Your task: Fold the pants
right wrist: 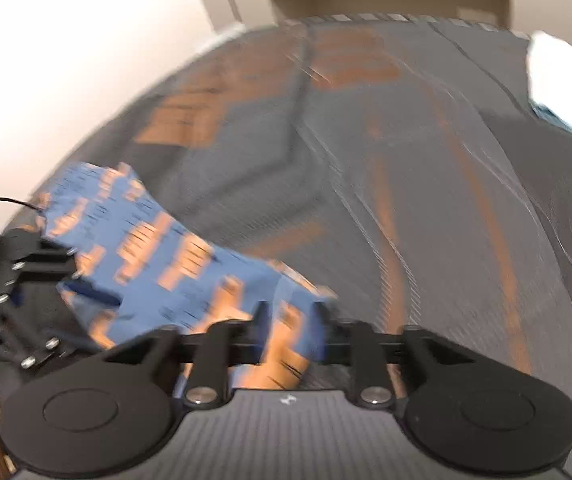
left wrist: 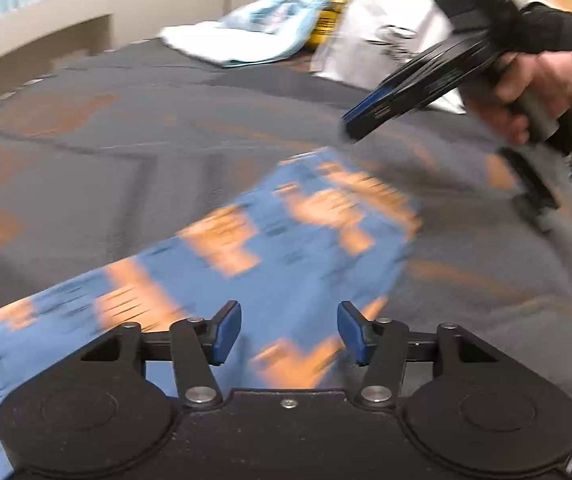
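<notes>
Blue pants (left wrist: 269,264) printed with blocky orange shapes lie spread on a dark grey bedcover (left wrist: 133,184) that carries its own rust-orange patches. Both views are smeared by motion blur, so the fabric's edges and folds are hard to read. In the left wrist view the pants run from the lower left corner up toward the centre right, passing beneath the left gripper (left wrist: 289,334). Its two blue-padded fingers (left wrist: 227,330) stand spread apart with a clear gap between them, above the cloth and not pinching it. In the right wrist view the pants (right wrist: 153,256) lie as a crumpled band from the middle left down to the lower centre, where one end sits between the fingers of the right gripper (right wrist: 290,330). Those fingers are partly parted with cloth in the gap, but the blur hides whether the pads press on it, so I cannot tell if it is gripped. In the left wrist view the right gripper (left wrist: 350,126) reaches in from the upper right, angled downward over the bedcover, held by a hand (left wrist: 526,88) in a dark sleeve. At the far edge of the bed lie a pale blue and white cloth (left wrist: 241,36) and, beside it, a white bag (left wrist: 382,40) with dark print.
</notes>
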The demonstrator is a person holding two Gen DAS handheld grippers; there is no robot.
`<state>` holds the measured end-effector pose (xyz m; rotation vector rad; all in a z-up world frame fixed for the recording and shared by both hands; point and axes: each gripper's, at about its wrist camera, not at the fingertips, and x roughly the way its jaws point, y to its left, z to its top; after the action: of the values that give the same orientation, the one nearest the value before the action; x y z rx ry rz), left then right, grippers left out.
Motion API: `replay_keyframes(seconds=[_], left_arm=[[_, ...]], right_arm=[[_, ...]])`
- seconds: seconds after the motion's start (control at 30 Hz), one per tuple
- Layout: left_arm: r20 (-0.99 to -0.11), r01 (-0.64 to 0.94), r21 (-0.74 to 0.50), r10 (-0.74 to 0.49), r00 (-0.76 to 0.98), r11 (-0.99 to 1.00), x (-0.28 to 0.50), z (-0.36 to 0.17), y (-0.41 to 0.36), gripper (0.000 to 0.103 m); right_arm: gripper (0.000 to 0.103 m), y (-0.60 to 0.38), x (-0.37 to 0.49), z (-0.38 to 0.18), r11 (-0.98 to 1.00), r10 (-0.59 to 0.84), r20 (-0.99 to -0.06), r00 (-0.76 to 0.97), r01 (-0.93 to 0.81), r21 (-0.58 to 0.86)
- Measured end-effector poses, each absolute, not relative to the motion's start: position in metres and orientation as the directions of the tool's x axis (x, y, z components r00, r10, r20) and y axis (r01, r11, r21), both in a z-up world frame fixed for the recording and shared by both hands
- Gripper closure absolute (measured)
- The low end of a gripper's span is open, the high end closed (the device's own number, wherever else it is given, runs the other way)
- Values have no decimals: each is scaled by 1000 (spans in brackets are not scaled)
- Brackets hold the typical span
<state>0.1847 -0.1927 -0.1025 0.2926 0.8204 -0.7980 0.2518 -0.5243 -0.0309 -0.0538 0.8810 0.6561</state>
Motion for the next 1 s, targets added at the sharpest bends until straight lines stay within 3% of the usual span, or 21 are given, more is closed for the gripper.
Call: replay_keyframes(seconds=[0.03,0.33,0.57,1.0], left_arm=[[-755,710,-51,-493,433,702,188,-101,-173,45],[-808,539,10,-311,500,842,230,-100,-50,44],[-800,533,-41,-347,489,845,233,-115,-20,41],[-776,523,-79,-381,502,849,230,-121,-11,38]], right_arm=[[50,-509,254,-24,783,531,-716,454,-585,210],[51,-322,339,-26,628,656,-683,320,-734,259],[68,-187,387,-59,522,661,-727,185,-810,269],[71,-133,409,-90,477,589,-804,88,-840,258]])
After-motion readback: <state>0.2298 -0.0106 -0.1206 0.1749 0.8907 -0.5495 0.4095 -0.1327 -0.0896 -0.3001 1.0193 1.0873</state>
